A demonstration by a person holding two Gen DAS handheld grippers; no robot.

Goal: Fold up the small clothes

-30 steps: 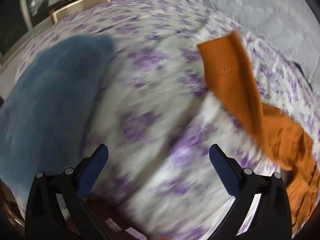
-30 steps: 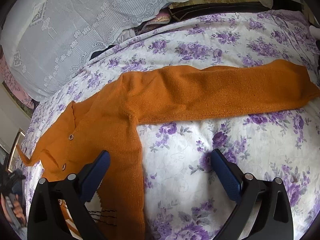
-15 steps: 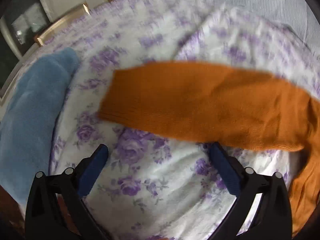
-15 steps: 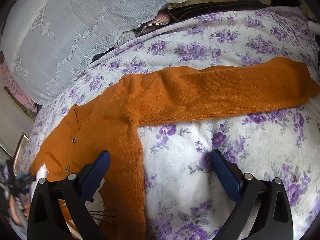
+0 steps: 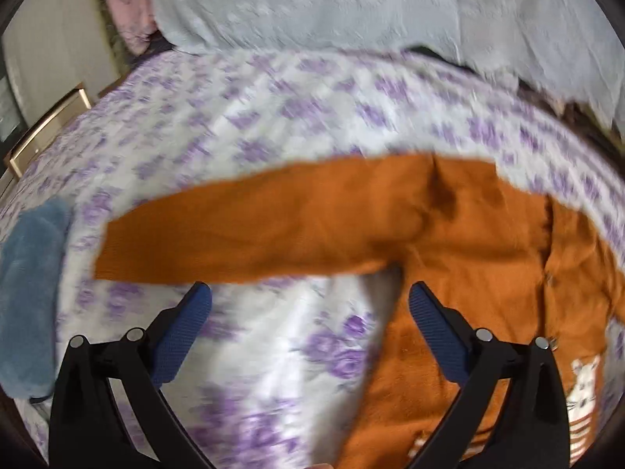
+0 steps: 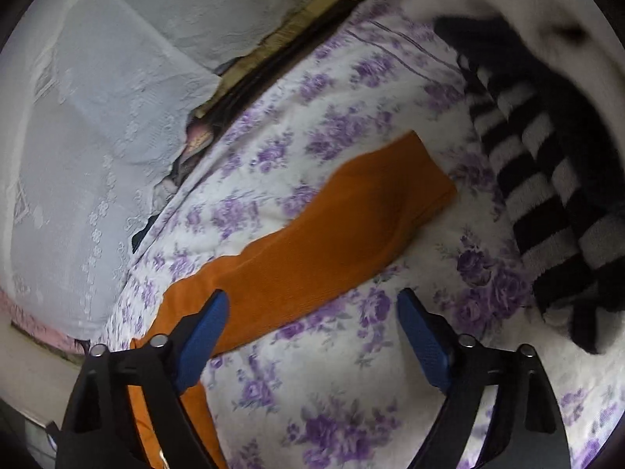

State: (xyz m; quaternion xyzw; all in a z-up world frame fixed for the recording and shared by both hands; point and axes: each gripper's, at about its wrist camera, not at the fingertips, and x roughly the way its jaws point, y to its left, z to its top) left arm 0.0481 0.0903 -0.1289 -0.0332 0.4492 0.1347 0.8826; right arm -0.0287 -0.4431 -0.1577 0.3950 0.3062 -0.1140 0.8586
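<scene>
Left wrist view shows one orange knit cardigan (image 5: 461, 242) spread flat on the purple-flowered bedsheet (image 5: 242, 125), one sleeve stretched out just ahead of the left gripper (image 5: 310, 301), whose jaws stand wide and hold nothing. A fuzzy blue towel (image 5: 31, 281) lies far to its left. Ahead of the right gripper (image 6: 312, 312), also wide and bare, the other sleeve's squared cuff ends short of a striped black-and-white fleece (image 6: 547, 179).
</scene>
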